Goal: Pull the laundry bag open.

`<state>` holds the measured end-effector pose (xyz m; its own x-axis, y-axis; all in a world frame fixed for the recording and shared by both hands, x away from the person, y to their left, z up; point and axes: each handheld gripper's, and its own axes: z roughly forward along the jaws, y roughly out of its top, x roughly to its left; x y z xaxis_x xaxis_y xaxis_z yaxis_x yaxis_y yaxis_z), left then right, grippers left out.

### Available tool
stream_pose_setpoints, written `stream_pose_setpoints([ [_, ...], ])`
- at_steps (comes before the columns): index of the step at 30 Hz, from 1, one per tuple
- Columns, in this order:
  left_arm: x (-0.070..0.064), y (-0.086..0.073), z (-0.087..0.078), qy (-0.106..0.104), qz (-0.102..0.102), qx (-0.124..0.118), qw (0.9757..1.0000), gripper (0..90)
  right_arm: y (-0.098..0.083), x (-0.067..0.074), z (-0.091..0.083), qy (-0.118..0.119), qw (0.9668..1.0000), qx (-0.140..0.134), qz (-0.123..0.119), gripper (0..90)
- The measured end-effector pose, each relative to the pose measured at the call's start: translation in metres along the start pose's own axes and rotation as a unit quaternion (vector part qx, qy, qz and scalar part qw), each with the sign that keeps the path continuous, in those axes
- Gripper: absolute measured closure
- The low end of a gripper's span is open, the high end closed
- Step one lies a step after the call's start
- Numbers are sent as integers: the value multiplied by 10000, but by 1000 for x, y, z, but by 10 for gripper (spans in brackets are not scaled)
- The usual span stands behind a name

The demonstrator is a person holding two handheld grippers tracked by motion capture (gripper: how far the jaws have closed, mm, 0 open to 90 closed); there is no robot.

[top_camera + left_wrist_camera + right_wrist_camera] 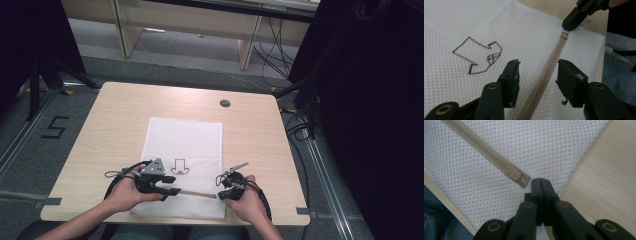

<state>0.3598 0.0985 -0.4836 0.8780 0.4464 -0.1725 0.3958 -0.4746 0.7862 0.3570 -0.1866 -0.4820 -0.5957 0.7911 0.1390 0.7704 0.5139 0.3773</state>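
A white mesh bag (182, 140) lies flat on the wooden table (110, 130), with a brown outline drawing (477, 55) stitched on it. A beige zipper (549, 72) runs along the bag's near edge, its slider (512, 173) at the right end. My left gripper (537, 67) hovers low over the bag, its jaws apart on either side of the zipper without touching it. My right gripper (541, 181) is shut on the bag's fabric just past the slider, at the bag's right corner. In the high view the left gripper (172, 191) and right gripper (218, 195) face each other along the zipper.
A round cable grommet (225, 103) sits in the table's far right part. The table's front edge runs just behind both hands. Cables and dark stands crowd the floor on the right, and a taped "5" (54, 127) marks the floor at left.
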Motion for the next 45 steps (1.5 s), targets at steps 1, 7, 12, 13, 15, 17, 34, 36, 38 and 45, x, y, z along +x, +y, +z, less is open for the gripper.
stream_pose_setpoints([
  [1, -2, 2, 2, -66, -74, 10, 10000, 575, 0, 0, 0, -10, 10000, 6, 5, 900],
  [7, -12, 14, 17, -206, 180, 171, 9995, 666, 0, -2, 1, 54, 9999, -68, -82, 900],
  [12, -18, 22, 32, -324, 417, 182, 9984, 691, 0, -3, 1, 89, 9999, -102, -54, 900],
  [13, -19, 24, 35, -330, 441, 180, 9983, 691, -1, -3, 1, 79, 9999, -105, -50, 900],
  [15, -20, 26, 38, -317, 484, 188, 9981, 691, -1, -3, 1, 83, 9999, -102, -55, 900],
  [17, -22, 29, 43, -312, 552, 228, 9977, 709, -1, -3, 1, 78, 9999, -102, -55, 900],
  [34, -27, 36, 73, -394, 949, 528, 9933, 724, -1, -4, 1, 151, 9998, -115, 31, 900],
  [36, -29, 37, 76, -403, 1005, 548, 9926, 722, -1, -5, 1, 157, 9998, -118, 33, 900],
  [38, -30, 38, 78, -429, 1016, 549, 9924, 722, -1, -4, 1, 159, 9998, -79, 136, 900],
  [45, -30, 39, 85, -440, 1056, 602, 9916, 722, -1, -6, 1, 179, 9997, -129, 52, 900],
])
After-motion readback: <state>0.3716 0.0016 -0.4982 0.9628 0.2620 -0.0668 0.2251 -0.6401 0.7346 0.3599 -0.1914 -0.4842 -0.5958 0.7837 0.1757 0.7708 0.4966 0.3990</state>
